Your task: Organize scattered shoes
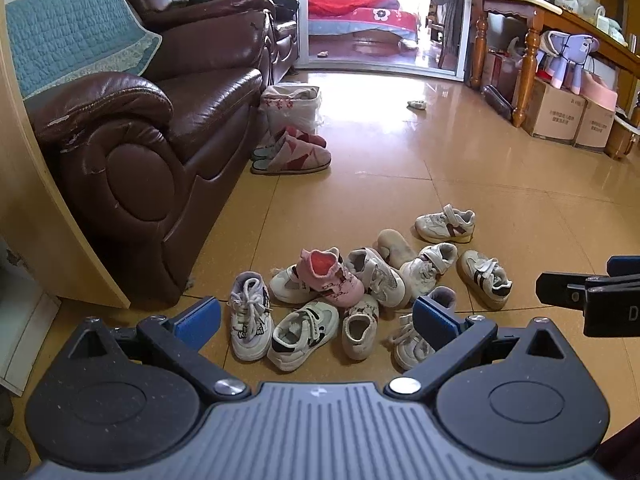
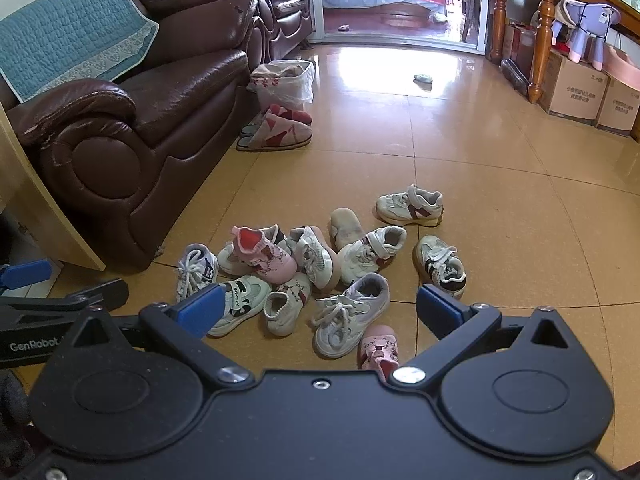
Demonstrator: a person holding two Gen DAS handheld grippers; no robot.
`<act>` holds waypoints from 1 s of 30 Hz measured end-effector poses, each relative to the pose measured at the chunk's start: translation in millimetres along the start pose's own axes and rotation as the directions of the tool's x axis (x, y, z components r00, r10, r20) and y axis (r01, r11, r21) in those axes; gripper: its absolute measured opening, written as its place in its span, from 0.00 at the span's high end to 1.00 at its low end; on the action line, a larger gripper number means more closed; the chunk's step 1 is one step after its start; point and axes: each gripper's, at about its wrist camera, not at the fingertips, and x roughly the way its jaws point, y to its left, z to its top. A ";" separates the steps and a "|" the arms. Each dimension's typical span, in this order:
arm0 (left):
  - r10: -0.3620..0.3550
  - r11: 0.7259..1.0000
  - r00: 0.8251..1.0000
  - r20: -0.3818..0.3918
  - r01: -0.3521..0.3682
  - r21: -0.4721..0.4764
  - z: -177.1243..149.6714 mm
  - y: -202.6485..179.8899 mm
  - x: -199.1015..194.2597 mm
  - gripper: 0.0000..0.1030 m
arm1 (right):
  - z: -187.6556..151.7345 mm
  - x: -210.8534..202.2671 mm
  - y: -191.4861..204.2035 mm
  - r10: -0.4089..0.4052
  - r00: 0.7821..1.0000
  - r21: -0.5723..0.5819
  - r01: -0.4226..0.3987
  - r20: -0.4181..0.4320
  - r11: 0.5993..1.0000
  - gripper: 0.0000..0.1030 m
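Several small children's shoes lie jumbled on the tan tile floor. A pink shoe (image 1: 330,274) (image 2: 262,254) rests on top of white ones. A white laced sneaker (image 1: 250,316) (image 2: 196,270) sits at the pile's left edge. A white shoe with a dark red stripe (image 1: 445,224) (image 2: 410,206) lies apart at the far right. A second pink shoe (image 2: 378,350) lies nearest the right gripper. My left gripper (image 1: 316,320) hovers open above the pile's near side, nothing between its blue pads. My right gripper (image 2: 318,310) is open too, above the near shoes.
A brown leather sofa (image 1: 160,120) stands at the left. A pair of pink slippers (image 1: 294,152) and a plastic-lined bin (image 1: 292,106) sit beside it. A wooden table (image 1: 532,40) with cardboard boxes (image 1: 554,110) under it stands at the right. A sliding door (image 1: 380,12) lies beyond.
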 end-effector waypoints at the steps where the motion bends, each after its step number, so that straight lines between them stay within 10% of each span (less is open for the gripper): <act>1: -0.001 1.000 1.000 0.001 0.001 -0.001 0.2 0.0 0.3 0.00 | -0.2 -0.2 0.6 0.003 1.000 0.001 -0.003 0.003 1.000 0.00; 30: -0.071 0.997 0.996 0.048 0.071 -0.008 6.0 -4.2 -4.5 0.00 | -2.5 -4.9 -5.2 0.023 1.000 0.016 -0.023 0.007 1.000 0.00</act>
